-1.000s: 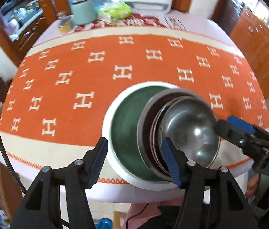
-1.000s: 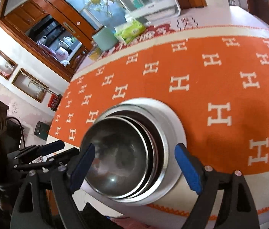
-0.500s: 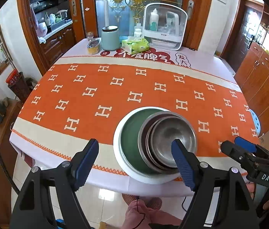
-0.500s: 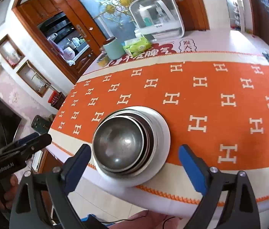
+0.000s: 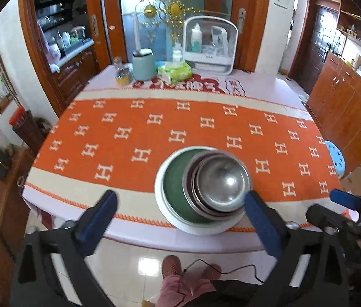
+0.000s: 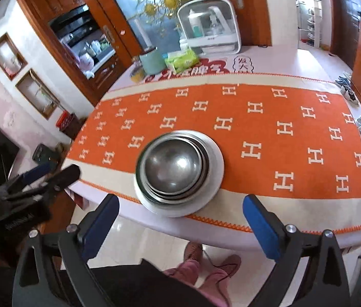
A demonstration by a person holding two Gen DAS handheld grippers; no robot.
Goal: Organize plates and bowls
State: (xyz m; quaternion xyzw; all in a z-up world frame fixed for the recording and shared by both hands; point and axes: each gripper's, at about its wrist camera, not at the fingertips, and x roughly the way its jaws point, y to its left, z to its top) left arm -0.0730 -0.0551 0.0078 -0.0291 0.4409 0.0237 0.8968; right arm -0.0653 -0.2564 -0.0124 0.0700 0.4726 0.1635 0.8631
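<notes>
Tabletop (image 5: 270, 84), pale surface, covered across the middle by an orange cloth (image 5: 134, 133) patterned with white H marks, cream bands along both long edges. On the cloth at the near edge: white plate (image 5: 160, 199) with green centre, carrying nested steel bowls (image 5: 221, 181). At the far end, off the cloth: mint canister (image 5: 143, 65), green tissue pack (image 5: 175, 73), small jar (image 5: 123, 75), white lidded caddy (image 5: 209, 48)

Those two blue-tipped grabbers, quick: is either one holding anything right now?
Left gripper: open, jaws just been widening, holding nothing; the stacked bowls sit free on the plate.
Right gripper: open, jaws just been widening, holding nothing.
</notes>
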